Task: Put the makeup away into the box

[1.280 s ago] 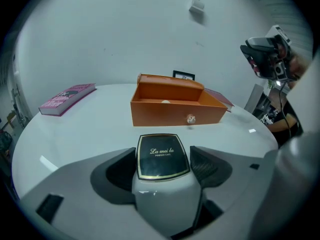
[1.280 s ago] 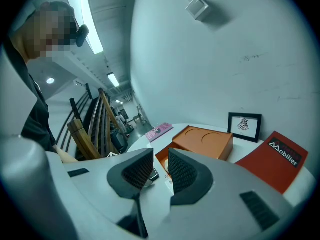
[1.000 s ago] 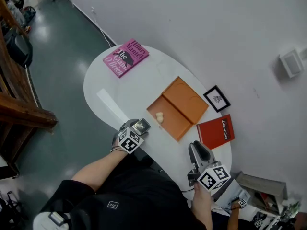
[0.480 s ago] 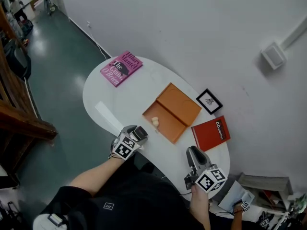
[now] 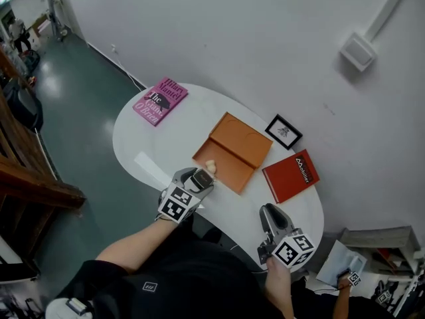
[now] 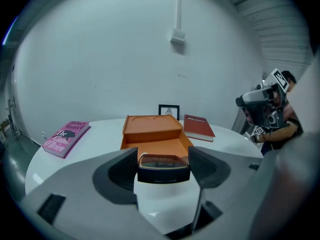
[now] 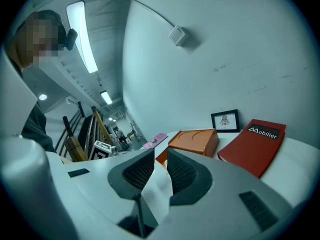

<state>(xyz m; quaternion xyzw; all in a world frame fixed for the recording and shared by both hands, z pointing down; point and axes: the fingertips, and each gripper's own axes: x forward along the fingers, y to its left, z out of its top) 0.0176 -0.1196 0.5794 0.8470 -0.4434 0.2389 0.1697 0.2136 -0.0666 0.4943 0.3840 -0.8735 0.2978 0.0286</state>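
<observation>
An open orange box [image 5: 234, 153] lies in the middle of the white oval table [image 5: 149, 135], its lid folded back. A small beige item [image 5: 210, 167] rests in its near tray. My left gripper [image 5: 199, 178] hovers at the box's near corner, shut on a dark makeup compact [image 6: 164, 168] held crosswise between the pads, with the box [image 6: 155, 134] straight ahead. My right gripper [image 5: 269, 212] is over the table's near right edge. Its jaws stand a narrow gap apart with nothing between them [image 7: 160, 169], and the box [image 7: 195, 140] lies ahead of them.
A pink book [image 5: 159, 101] lies at the table's far left. A red book [image 5: 290, 175] and a small framed picture [image 5: 283, 131] sit right of the box. A white wall runs behind the table. Grey floor surrounds it.
My left gripper has lifted the compact off the table and carried it to the box's near corner. The right gripper has shifted slightly and its jaws have narrowed a little.
</observation>
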